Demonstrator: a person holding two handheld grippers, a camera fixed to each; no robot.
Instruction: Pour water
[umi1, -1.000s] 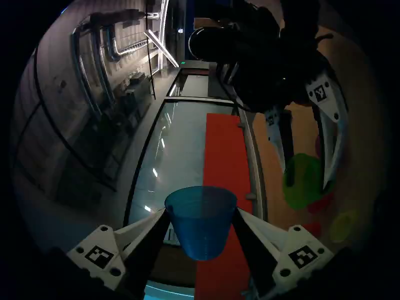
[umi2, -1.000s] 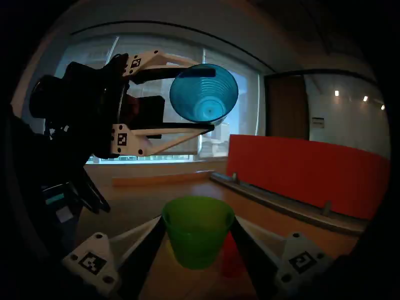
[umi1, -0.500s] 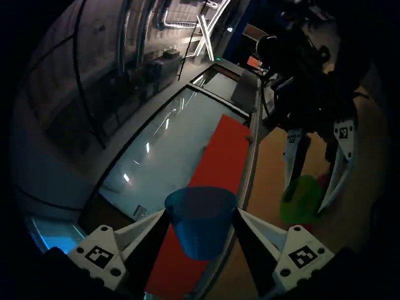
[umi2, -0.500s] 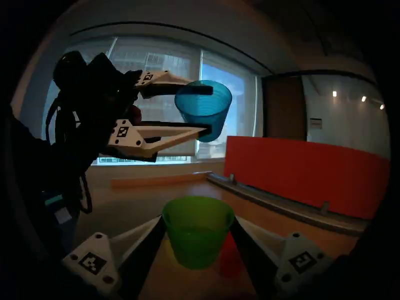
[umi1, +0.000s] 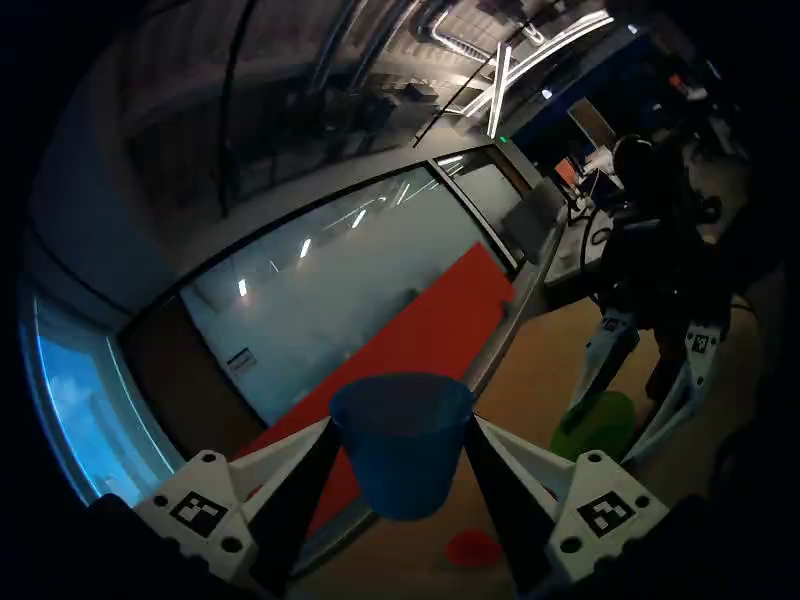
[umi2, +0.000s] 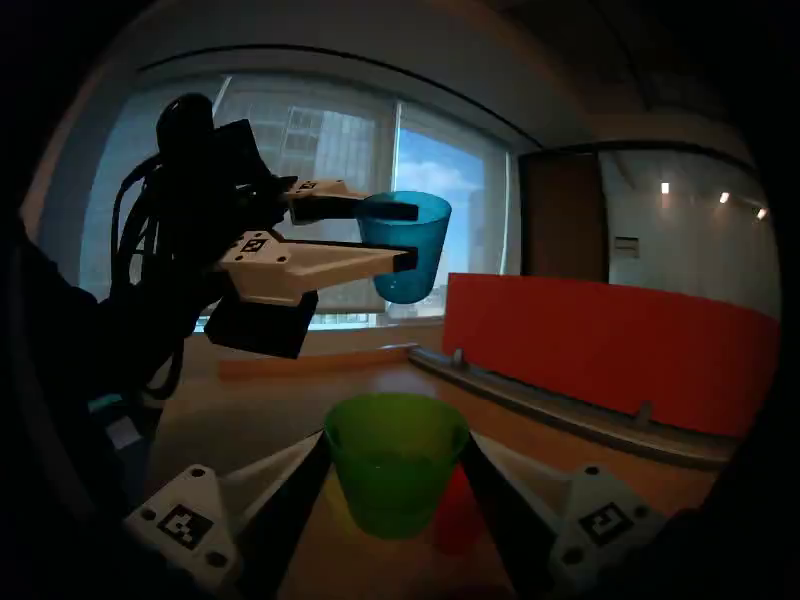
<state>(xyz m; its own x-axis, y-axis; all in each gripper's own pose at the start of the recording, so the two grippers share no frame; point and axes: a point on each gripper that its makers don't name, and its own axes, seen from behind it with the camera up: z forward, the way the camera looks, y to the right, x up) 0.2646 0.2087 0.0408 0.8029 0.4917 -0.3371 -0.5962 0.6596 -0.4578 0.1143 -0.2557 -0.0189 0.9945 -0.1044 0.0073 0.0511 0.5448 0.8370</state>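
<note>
My left gripper (umi1: 400, 455) is shut on a blue plastic cup (umi1: 402, 452). In the right gripper view that blue cup (umi2: 405, 246) stands nearly upright in the air, up and to the left, held by the left gripper (umi2: 405, 235). My right gripper (umi2: 397, 465) is shut on a green cup (umi2: 396, 460), held low over the wooden table (umi2: 260, 420). In the left gripper view the green cup (umi1: 598, 424) and the right gripper (umi1: 625, 425) around it sit lower right. Whether either cup holds water is unclear.
A red partition panel (umi2: 620, 345) with a metal rail (umi2: 540, 405) runs along the table's far right side. Flat coloured discs lie on the table: a red one (umi1: 472, 547) below the blue cup, another red one (umi2: 450, 500) behind the green cup. Windows (umi2: 300, 200) fill the far wall.
The left gripper has rotated back, bringing the blue cup from tipped with its mouth toward the right gripper to nearly upright and slightly lower. The right gripper and green cup stayed put.
</note>
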